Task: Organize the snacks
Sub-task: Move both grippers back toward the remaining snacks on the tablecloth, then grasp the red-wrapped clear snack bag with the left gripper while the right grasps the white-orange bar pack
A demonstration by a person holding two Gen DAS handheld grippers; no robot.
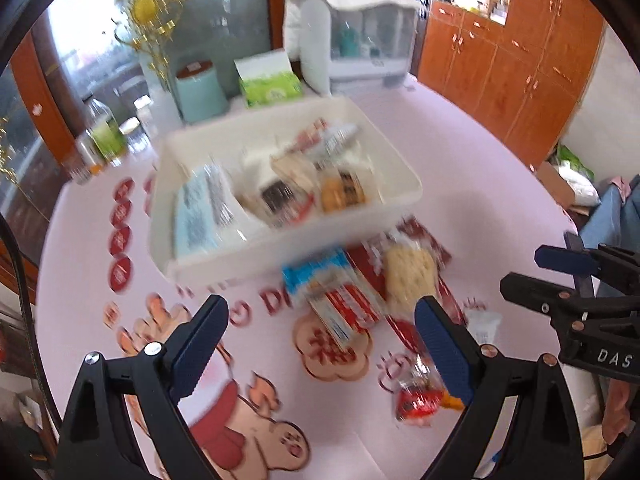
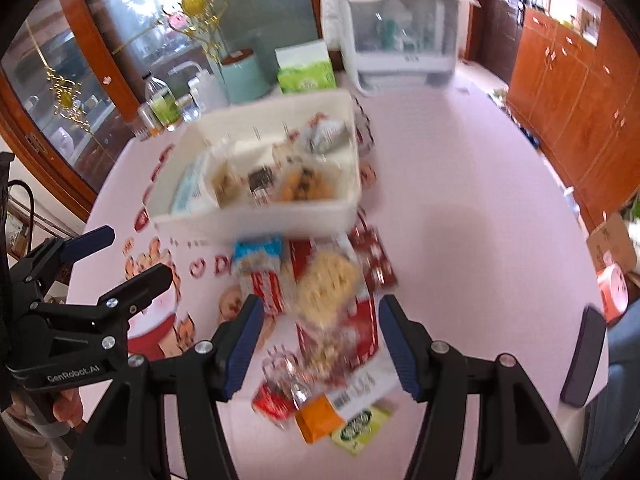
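Jaws of both the left gripper (image 1: 320,332) and right gripper (image 2: 320,332) stand wide, empty. Ahead of them, white bin (image 1: 256,256) holds several wrapped snacks; loose snack packets (image 2: 324,280) lie between jaws and bin on the pink worktop (image 2: 460,200).

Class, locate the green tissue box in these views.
In both views the green tissue box stands behind the white snack bin, between the mint container and the white cabinet.

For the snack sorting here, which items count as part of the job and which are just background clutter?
Job:
white bin, already holding snacks
loose snack packets on the table before it
left tool, open
right tool, open

Clutter:
tissue box
teal canister
green-label bottle
white cabinet
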